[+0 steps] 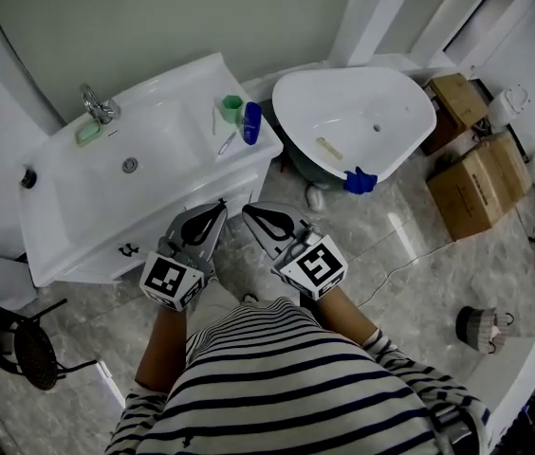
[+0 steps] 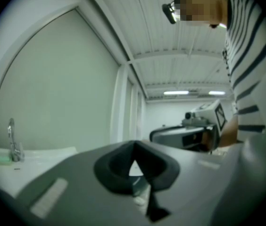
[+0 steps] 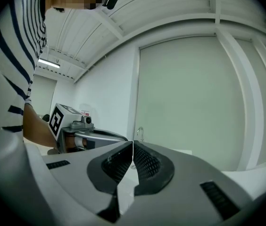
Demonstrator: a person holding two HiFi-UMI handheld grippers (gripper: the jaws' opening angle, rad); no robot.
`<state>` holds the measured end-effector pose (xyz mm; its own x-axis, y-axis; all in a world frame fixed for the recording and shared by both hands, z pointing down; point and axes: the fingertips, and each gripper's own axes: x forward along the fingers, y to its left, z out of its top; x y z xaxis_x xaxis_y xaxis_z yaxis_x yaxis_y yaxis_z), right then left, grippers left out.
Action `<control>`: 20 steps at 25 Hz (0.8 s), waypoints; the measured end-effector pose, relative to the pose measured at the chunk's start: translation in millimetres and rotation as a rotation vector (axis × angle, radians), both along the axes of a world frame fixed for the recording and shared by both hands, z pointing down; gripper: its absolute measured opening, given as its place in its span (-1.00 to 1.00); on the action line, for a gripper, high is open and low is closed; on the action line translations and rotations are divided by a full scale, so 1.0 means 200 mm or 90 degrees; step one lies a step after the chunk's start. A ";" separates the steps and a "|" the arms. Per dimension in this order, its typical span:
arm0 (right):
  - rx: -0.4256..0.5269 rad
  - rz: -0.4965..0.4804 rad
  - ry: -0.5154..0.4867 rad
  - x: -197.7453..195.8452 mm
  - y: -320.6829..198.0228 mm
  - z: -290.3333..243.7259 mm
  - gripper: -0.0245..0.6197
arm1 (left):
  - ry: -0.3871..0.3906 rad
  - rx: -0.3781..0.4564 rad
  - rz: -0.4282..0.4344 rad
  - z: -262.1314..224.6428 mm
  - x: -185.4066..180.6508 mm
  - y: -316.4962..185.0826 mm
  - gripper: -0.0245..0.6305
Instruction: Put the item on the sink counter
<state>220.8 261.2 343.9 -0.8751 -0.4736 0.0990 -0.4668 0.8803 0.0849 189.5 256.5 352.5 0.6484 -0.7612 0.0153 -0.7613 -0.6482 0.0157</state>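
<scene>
Jaws together, seemingly empty, left hand-held gripper (image 1: 221, 205), right hand-held gripper (image 1: 247, 209), near sink counter (image 1: 68, 226) edge, floor (image 1: 410, 245) beneath

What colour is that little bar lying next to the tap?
Pale green. The bar beside the tap shows best in the head view.

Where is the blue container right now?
In the head view, the blue container stands at the sink counter's right end, beside the green cup, just left of the white tub.

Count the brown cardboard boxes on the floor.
2: a small brown cardboard box at upper right beside the white tub, a larger box below it. The right edge may cut off a third.
</scene>
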 end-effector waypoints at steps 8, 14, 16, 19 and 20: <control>-0.018 0.028 0.006 -0.06 -0.27 0.05 -0.90 | 0.001 -0.003 0.019 0.05 -0.08 -0.28 -0.91; -0.022 0.044 0.007 -0.17 -0.52 0.08 -0.90 | -0.004 -0.008 0.034 0.08 -0.21 -0.53 -0.91; -0.025 0.047 0.010 -0.23 -0.59 0.08 -0.90 | -0.002 -0.009 0.037 0.08 -0.26 -0.62 -0.91; -0.022 0.056 0.014 -0.30 -0.72 0.07 -0.90 | 0.000 -0.001 0.045 0.06 -0.34 -0.74 -0.91; -0.020 0.058 0.015 -0.33 -0.76 0.07 -0.90 | 0.000 0.002 0.047 0.06 -0.37 -0.78 -0.91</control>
<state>155.0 109.4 357.2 -0.8258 -0.5477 0.1345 -0.5434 0.8365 0.0702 115.8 100.3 363.6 0.7030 -0.7111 0.0133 -0.7112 -0.7028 0.0144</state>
